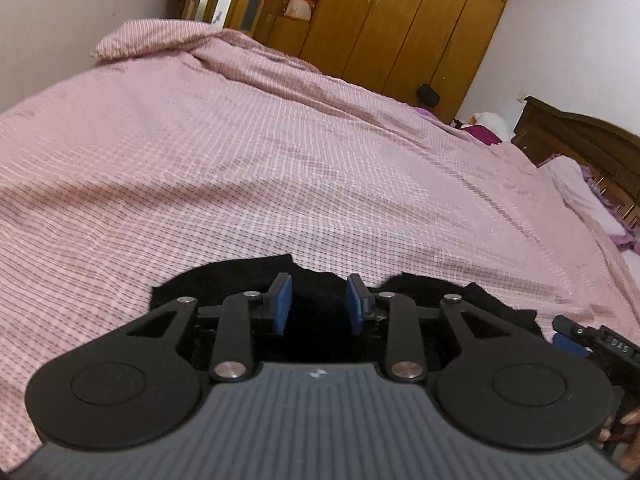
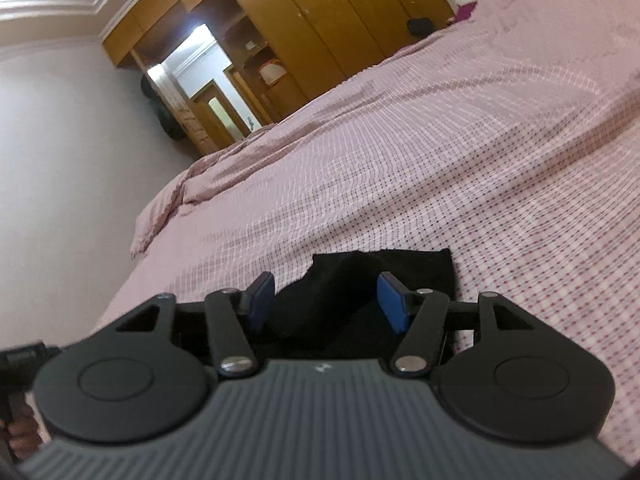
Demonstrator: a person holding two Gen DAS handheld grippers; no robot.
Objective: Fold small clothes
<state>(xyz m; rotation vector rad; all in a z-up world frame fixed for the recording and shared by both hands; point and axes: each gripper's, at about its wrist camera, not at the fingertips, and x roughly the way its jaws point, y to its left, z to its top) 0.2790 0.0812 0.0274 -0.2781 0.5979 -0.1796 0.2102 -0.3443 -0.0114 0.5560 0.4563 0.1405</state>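
A small black garment [image 1: 224,276] lies on the pink checked bedspread [image 1: 280,152], close under both grippers. My left gripper [image 1: 319,286] is open, its blue pads apart just above the dark cloth. My right gripper [image 2: 326,290] is open too, with a raised fold of the same black garment [image 2: 400,266] showing between its pads, not pinched. The right gripper's tip [image 1: 568,326] shows at the right edge of the left wrist view. Most of the garment is hidden under the gripper bodies.
The bedspread [image 2: 440,152] stretches far ahead. A rumpled quilt corner [image 1: 160,36] lies at the far end. Wooden wardrobes [image 1: 400,20] stand behind the bed, a wooden headboard [image 1: 580,140] and pillows to the right. A doorway [image 2: 200,80] is beyond.
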